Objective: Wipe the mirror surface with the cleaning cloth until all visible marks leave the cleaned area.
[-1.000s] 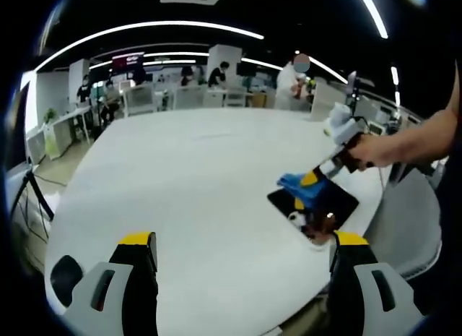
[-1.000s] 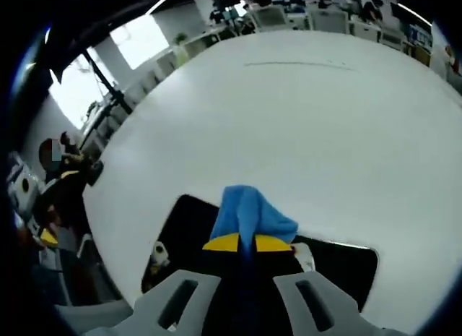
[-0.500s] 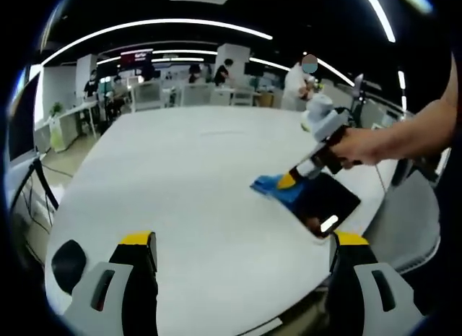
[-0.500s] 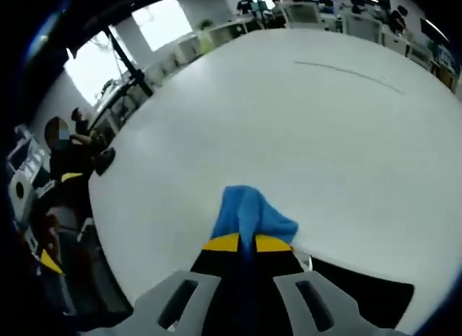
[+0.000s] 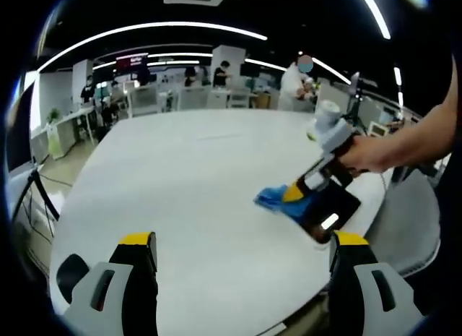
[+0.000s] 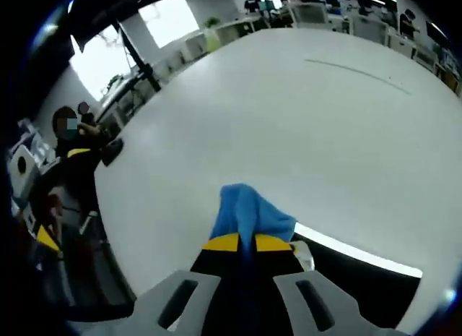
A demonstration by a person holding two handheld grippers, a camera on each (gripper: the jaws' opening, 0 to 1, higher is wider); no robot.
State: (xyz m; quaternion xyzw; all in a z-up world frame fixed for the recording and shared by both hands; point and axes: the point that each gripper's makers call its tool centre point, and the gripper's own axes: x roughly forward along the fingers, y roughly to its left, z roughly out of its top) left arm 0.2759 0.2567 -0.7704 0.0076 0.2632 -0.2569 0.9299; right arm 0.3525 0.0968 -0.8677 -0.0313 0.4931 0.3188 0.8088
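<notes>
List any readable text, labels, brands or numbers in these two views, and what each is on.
None can be read.
Screen on the far wall, left gripper view: coloured markings, too small and blurred to read.
Cloth, mirror and table: no print visible.

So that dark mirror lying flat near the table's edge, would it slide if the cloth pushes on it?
Possibly. The mirror looks thin, lying flat on the smooth white table, so a sideways push might shift it. It sits near the edge, so that seems risky. The blue cloth, bunched in the right gripper, looks soft and should press gently.
</notes>
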